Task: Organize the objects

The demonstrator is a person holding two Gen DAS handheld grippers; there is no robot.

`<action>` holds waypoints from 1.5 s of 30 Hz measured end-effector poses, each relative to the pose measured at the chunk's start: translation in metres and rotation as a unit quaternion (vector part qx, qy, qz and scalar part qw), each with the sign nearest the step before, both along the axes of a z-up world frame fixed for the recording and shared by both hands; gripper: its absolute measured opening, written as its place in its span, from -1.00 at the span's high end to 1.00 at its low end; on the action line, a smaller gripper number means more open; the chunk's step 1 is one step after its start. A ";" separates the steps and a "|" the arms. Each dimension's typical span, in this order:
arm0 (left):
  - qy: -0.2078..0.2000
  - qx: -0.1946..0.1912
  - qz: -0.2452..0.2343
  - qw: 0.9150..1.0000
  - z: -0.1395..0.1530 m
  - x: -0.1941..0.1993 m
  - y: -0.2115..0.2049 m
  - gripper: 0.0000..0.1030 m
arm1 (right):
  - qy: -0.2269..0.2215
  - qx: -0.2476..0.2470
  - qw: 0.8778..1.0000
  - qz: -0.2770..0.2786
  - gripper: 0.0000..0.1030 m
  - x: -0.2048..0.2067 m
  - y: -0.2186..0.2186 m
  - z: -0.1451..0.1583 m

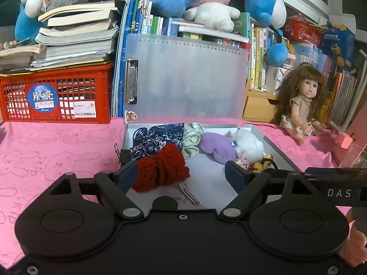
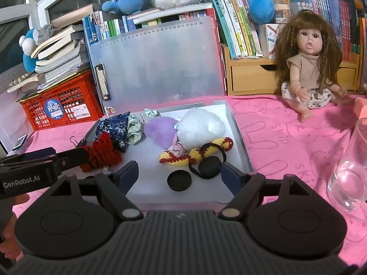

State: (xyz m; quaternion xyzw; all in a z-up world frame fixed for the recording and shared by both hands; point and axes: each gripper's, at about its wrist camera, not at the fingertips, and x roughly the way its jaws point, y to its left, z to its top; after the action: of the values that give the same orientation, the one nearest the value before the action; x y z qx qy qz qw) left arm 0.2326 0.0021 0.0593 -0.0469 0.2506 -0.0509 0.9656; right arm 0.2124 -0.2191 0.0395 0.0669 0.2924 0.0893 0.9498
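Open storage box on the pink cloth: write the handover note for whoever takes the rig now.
Left hand-held gripper: open, holding nothing, red knitted piece by its left finger.
Right hand-held gripper: open, empty.
In the box: red knitted piece, blue patterned cloth, purple plush, white plush, yellow crochet piece, two black round caps.
Outside: doll, glass.
Left: lid stands open.

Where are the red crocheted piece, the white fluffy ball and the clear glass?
red crocheted piece (image 1: 161, 168): left wrist view, middle of the knit.
white fluffy ball (image 2: 200, 127): right wrist view, centre of the fluff.
clear glass (image 2: 351, 174): right wrist view, lower wall near its base.
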 end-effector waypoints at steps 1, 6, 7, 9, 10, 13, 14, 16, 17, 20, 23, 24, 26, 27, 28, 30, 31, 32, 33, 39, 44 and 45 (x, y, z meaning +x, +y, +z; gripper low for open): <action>-0.001 0.000 -0.001 1.000 0.002 -0.002 0.000 -0.64 | -0.003 -0.001 1.000 0.000 -0.70 -0.002 0.000 0.002; -0.005 0.000 -0.002 1.000 0.008 -0.011 0.001 -0.74 | -0.013 -0.010 1.000 0.000 -0.73 -0.011 0.003 0.008; -0.006 0.000 -0.001 1.000 0.009 -0.013 0.001 -0.77 | -0.015 -0.013 1.000 0.001 -0.73 -0.013 0.003 0.009; -0.007 -0.001 -0.001 1.000 0.010 -0.017 0.001 -0.82 | -0.018 -0.016 1.000 0.000 -0.75 -0.016 0.004 0.010; -0.007 -0.002 -0.001 1.000 0.011 -0.019 0.001 -0.86 | -0.020 -0.018 1.000 0.000 -0.75 -0.018 0.004 0.011; -0.008 -0.002 -0.002 1.000 0.014 -0.025 0.003 -0.90 | -0.022 -0.022 1.000 0.000 -0.76 -0.021 0.005 0.012; -0.009 -0.001 -0.003 1.000 0.014 -0.028 0.003 -0.91 | -0.023 -0.023 0.999 0.000 -0.77 -0.023 0.005 0.013; -0.008 0.002 -0.004 1.000 0.016 -0.032 0.003 -0.96 | -0.024 -0.024 0.999 0.000 -0.78 -0.025 0.005 0.013; -0.007 0.004 -0.004 1.000 0.016 -0.034 0.003 -0.96 | -0.025 -0.024 0.999 0.000 -0.79 -0.027 0.006 0.014; -0.005 0.007 -0.003 1.000 0.018 -0.039 0.002 -0.99 | -0.027 -0.026 0.999 0.001 -0.81 -0.030 0.006 0.015; -0.005 0.013 -0.004 1.000 0.019 -0.045 0.001 -0.99 | -0.029 -0.027 0.999 0.003 -0.84 -0.034 0.006 0.016; -0.005 0.016 -0.005 1.000 0.019 -0.047 0.001 -0.99 | -0.030 -0.028 0.999 0.003 -0.86 -0.036 0.006 0.016; -0.004 0.019 -0.006 1.000 0.019 -0.051 0.000 -0.99 | -0.033 -0.033 0.999 0.004 -0.90 -0.039 0.006 0.016; -0.004 0.020 -0.007 1.000 0.019 -0.052 0.000 -0.99 | -0.034 -0.034 0.999 0.004 -0.91 -0.040 0.006 0.016; -0.002 0.020 -0.007 1.000 0.018 -0.054 0.000 -0.99 | -0.034 -0.035 0.999 0.003 -0.92 -0.042 0.007 0.016; 0.002 0.020 -0.008 1.000 0.017 -0.057 0.000 -0.99 | -0.034 -0.034 0.999 0.004 -0.94 -0.045 0.006 0.015; 0.003 0.020 -0.008 1.000 0.017 -0.058 0.000 -0.99 | -0.034 -0.034 0.999 0.004 -0.94 -0.046 0.005 0.014; 0.005 0.021 -0.008 1.000 0.015 -0.060 0.000 -0.99 | -0.034 -0.035 0.999 0.005 -0.95 -0.047 0.005 0.014; 0.007 0.021 -0.008 1.000 0.014 -0.061 0.000 -0.99 | -0.034 -0.036 0.999 0.004 -0.95 -0.049 0.005 0.013; 0.017 0.022 -0.004 1.000 0.007 -0.071 0.002 -0.99 | -0.027 -0.036 0.999 0.001 -0.96 -0.058 0.003 0.007; 0.028 0.024 -0.006 0.999 -0.001 -0.080 0.003 -0.99 | -0.020 -0.042 0.999 0.000 -0.97 -0.065 0.003 -0.001; 0.029 0.025 -0.005 0.999 -0.004 -0.082 0.003 -1.00 | -0.018 -0.044 0.999 0.000 -0.97 -0.066 0.003 -0.003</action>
State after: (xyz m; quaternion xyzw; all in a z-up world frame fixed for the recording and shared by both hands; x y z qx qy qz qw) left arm 0.1506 0.0048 0.0557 -0.0231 0.2803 -0.0480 0.9584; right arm 0.1459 -0.2157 0.0365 0.0237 0.2791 0.0778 0.9568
